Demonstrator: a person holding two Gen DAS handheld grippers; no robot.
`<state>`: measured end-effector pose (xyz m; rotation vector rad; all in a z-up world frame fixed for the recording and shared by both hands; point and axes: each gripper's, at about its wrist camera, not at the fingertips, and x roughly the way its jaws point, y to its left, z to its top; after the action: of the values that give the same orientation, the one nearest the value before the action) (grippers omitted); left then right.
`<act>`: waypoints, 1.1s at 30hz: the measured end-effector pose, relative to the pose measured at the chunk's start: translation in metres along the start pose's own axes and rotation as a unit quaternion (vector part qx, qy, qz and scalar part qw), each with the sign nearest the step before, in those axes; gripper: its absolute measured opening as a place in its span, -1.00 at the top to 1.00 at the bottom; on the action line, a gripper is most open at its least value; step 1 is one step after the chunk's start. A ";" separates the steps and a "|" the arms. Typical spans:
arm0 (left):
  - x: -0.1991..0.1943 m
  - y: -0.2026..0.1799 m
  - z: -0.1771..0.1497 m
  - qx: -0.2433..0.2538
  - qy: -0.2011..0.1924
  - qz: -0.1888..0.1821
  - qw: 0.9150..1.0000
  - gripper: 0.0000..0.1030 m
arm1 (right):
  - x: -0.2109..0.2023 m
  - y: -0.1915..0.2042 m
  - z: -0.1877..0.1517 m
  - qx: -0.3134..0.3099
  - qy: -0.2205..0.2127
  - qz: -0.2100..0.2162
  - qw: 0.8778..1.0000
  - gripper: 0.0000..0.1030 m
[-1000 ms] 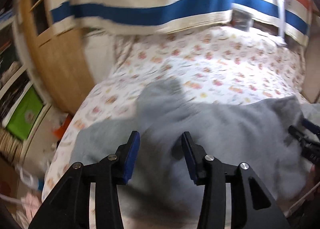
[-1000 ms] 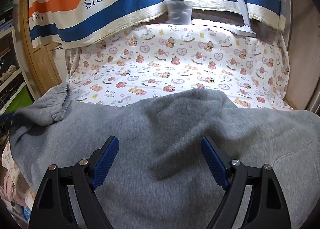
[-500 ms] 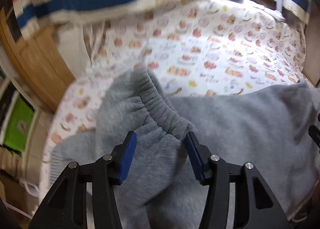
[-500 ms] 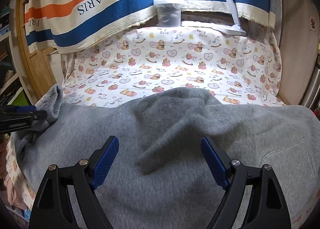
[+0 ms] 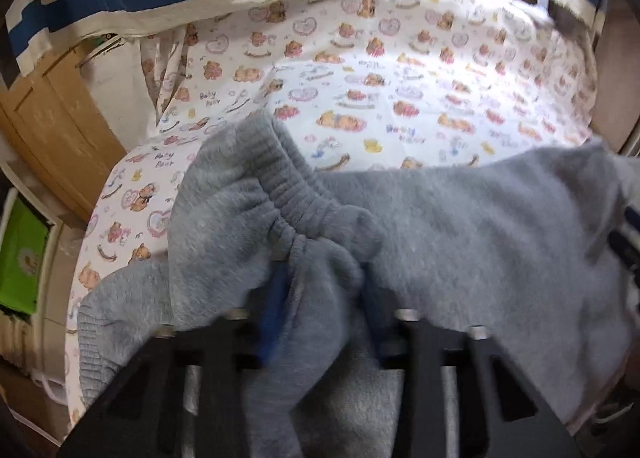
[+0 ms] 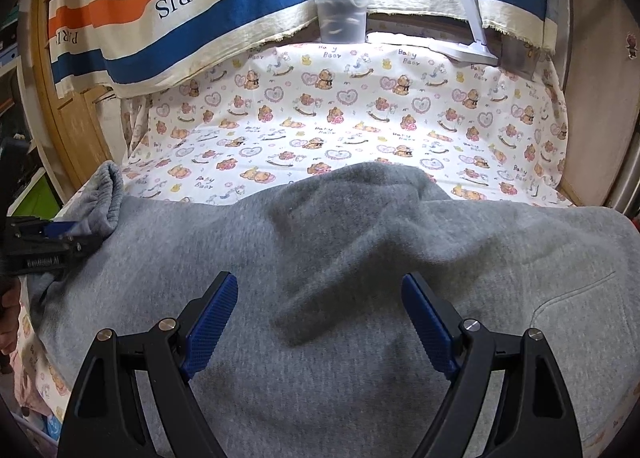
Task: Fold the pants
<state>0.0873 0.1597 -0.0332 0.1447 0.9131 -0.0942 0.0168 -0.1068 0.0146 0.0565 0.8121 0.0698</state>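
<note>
- White bear-print cotton sheet: fills the upper half of the right wrist view.
- Grey fleece sweatpants: spread across the lower half, long axis left to right; ribbed elastic cuff bunched at centre of the left wrist view.
- Left gripper: nearer the cuff; fingers closed on a fold of fleece just below it.
- Right gripper: fingers wide apart, empty, over the mid-garment.
- Clear plastic tub: top centre.

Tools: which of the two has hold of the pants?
The left tool: grey pants fabric bunches between its fingers by the ribbed cuff. The right tool hovers open.
</note>
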 end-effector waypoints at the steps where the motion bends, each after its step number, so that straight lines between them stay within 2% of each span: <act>1: -0.005 0.004 0.001 -0.003 -0.003 -0.010 1.000 0.72 | 0.000 0.001 0.000 -0.001 0.000 0.000 1.000 -0.65; 4: -0.015 0.024 0.004 -0.021 -0.008 -0.040 0.999 0.81 | -0.002 0.002 -0.001 -0.007 -0.002 -0.006 1.000 -0.65; 6: -0.025 0.044 0.001 -0.045 -0.016 -0.039 0.998 0.83 | -0.001 0.001 0.000 -0.008 -0.002 -0.009 1.000 -0.65; 9: -0.044 0.073 -0.010 -0.080 -0.035 0.020 0.996 0.83 | -0.001 0.000 0.001 -0.004 -0.003 -0.010 1.000 -0.65; 12: -0.057 0.102 -0.027 -0.112 -0.039 0.085 0.989 0.83 | 0.000 0.001 0.001 -0.006 -0.001 -0.009 1.000 -0.65; 13: -0.060 0.111 -0.035 -0.123 -0.033 0.093 0.988 0.83 | 0.002 0.002 0.001 -0.008 0.000 -0.008 1.000 -0.65; 17: -0.058 0.125 -0.060 -0.147 -0.008 0.085 0.985 0.82 | 0.005 0.006 0.003 -0.015 -0.001 -0.010 1.000 -0.65; 21: -0.051 0.123 -0.072 -0.151 0.006 0.114 0.982 0.79 | 0.006 0.005 0.004 -0.012 0.000 -0.009 1.000 -0.65; 24: -0.040 0.120 -0.073 -0.144 0.020 0.167 0.975 0.53 | 0.007 0.003 0.002 -0.011 0.001 -0.010 1.000 -0.65; 26: -0.040 0.122 -0.073 -0.158 0.019 0.189 0.969 0.14 | 0.006 0.000 0.001 -0.009 0.001 -0.013 1.000 -0.65; 33: -0.096 0.100 -0.061 -0.149 -0.066 0.204 0.965 0.03 | 0.000 -0.022 0.002 0.014 -0.007 -0.026 1.000 -0.65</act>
<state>-0.0038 0.2704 0.0147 0.0427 0.7392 0.4124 0.0190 -0.1285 0.0144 0.0627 0.8002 0.0078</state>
